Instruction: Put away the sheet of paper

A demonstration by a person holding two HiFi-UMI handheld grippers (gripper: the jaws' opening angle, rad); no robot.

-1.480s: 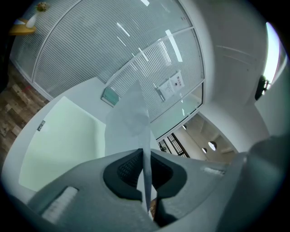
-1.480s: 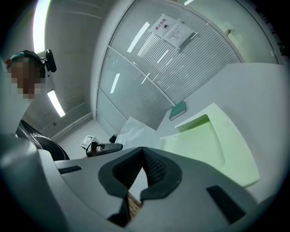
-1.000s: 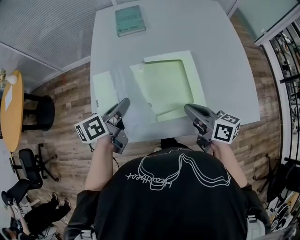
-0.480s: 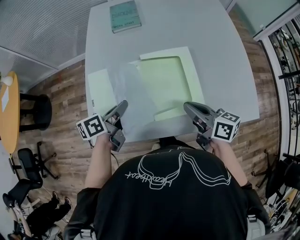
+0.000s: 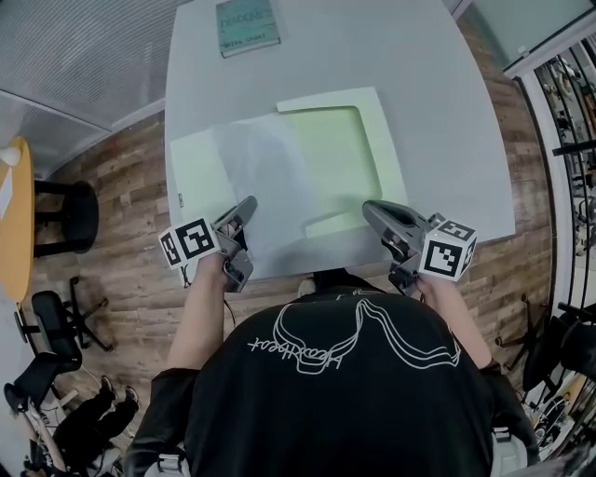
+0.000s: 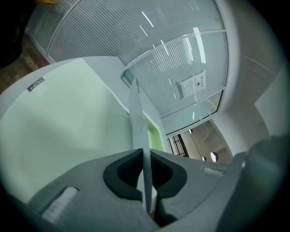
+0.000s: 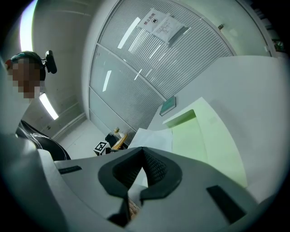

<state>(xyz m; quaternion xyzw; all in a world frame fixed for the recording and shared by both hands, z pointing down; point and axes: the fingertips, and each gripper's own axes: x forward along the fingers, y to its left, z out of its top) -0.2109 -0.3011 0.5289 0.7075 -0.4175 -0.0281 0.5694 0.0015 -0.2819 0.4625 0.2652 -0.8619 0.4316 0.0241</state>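
A pale green folder (image 5: 335, 154) lies open on the grey table (image 5: 447, 102); its left leaf (image 5: 194, 168) is spread towards the table's left edge. A whitish, half-clear sheet of paper (image 5: 265, 177) rises over the folder's middle. My left gripper (image 5: 246, 207) is shut on the sheet's near edge. In the left gripper view the sheet (image 6: 137, 115) stands edge-on, pinched where the left gripper (image 6: 144, 153) closes, with the green leaf (image 6: 68, 122) beneath. My right gripper (image 5: 371, 211) hovers at the folder's near right corner, shut and empty; in its own view the right gripper (image 7: 142, 153) shows closed pads.
A teal book (image 5: 248, 25) lies at the table's far edge. The table's near edge runs just in front of both grippers. An orange round table (image 5: 9, 214) and dark chairs (image 5: 56, 321) stand on the wooden floor to the left.
The sheet held by the left gripper has swung up and to the left, and more of the folder's left leaf shows. The right gripper has stayed in place.
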